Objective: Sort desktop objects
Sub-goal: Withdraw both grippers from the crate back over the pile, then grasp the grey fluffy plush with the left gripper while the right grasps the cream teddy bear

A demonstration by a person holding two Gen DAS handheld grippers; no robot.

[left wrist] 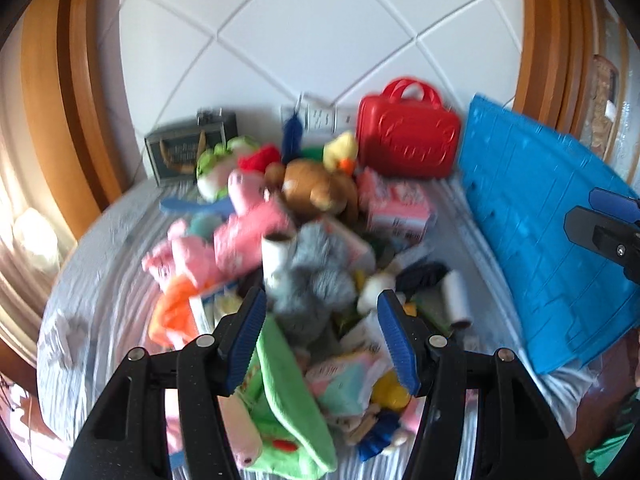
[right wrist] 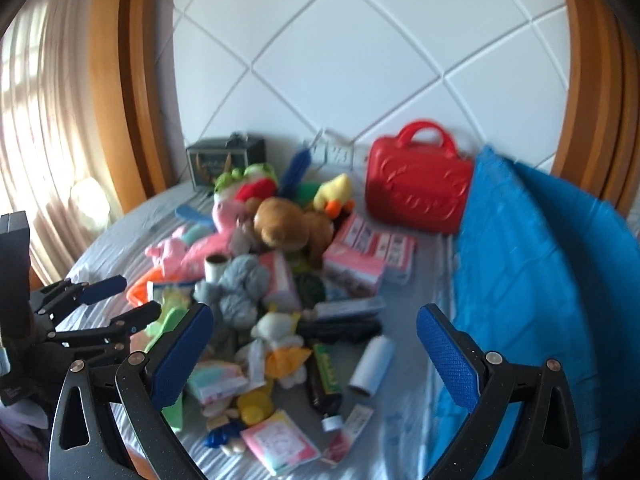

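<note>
Both jaws stand apart and hold nothing: the left gripper moderately wide, the right gripper wider; the toy pile lies at twelve o'clock, the blue bin at three; I judge this the approach; next, choose one toy.

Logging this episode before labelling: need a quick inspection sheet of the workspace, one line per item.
Surface: grey striped bedsheet, wrinkled.
Job's things: mixed pile; brown plush bear, grey fluffy plush, yellow plush duck, pink cartons.
Clutter: white cardboard roll, dark bottle, green cloth.
Containers: red plastic handbag case, blue plastic crate.
Grippers: left gripper open, empty; right gripper open, empty.
Cables: nothing seen.
Surroundings: white quilted headboard, curtain.
</note>
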